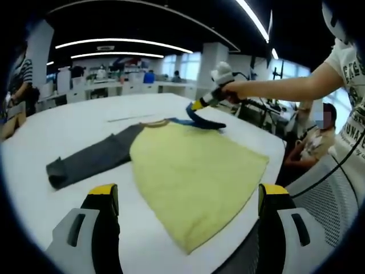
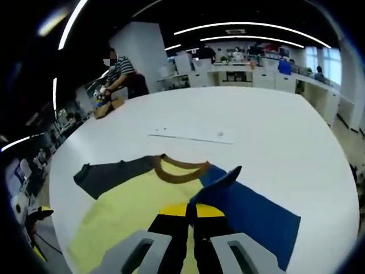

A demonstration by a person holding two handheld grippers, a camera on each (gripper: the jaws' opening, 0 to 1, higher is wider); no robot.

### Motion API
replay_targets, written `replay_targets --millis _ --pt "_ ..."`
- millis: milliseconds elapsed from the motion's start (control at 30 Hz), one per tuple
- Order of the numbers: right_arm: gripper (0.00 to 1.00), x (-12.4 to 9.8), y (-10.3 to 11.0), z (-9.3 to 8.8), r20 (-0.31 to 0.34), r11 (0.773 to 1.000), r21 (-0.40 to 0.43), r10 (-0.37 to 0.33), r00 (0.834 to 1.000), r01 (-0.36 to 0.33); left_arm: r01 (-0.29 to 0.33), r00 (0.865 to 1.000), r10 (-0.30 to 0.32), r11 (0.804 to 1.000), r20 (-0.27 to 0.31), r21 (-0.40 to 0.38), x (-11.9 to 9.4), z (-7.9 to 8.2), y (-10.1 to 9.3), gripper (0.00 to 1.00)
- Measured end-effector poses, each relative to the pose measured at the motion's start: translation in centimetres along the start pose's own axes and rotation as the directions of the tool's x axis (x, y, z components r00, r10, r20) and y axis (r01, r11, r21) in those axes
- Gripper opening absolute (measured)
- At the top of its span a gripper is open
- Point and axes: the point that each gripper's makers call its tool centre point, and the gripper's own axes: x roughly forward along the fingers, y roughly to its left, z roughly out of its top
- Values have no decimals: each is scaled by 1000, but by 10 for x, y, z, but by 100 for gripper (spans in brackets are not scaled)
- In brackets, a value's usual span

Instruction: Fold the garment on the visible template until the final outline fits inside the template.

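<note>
A shirt with a yellow body [image 1: 194, 171] lies flat on the white table [image 1: 102, 114], with a brown collar [image 2: 179, 171]. Its grey sleeve [image 1: 91, 160] stretches out to the left. My right gripper [image 2: 189, 212] is shut on the blue sleeve [image 2: 228, 197] and holds a fold of it up off the table. In the left gripper view that right gripper [image 1: 199, 105] shows at the far side of the shirt, held by a person's hand [image 1: 225, 85]. My left gripper [image 1: 188, 194] hangs open and wide over the shirt's near hem, holding nothing. A thin pale line [image 2: 191, 136] is marked on the table beyond the collar.
The table's rounded edge [image 1: 274, 165] runs close on the right, with a mesh chair [image 1: 325, 188] and a seated person [image 1: 316, 134] beside it. Someone in a striped shirt [image 2: 121, 71] stands at the table's far corner. Desks [image 2: 251, 74] line the back.
</note>
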Motion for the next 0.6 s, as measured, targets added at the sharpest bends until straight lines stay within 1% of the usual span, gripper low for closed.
replay_targets --millis 267,333,600 --pt "0 8 21 10 14 999 -2 37 999 -37 -6 1000 6 1000 2 -2 0 0 0 99" --pt "0 8 28 11 15 999 -5 46 999 -45 -8 1000 8 1000 1 -3 0 -1 0 99" --pt "0 16 43 12 8 997 -18 77 997 -76 -19 1000 19 1000 1 -7 -1 -1 1 99"
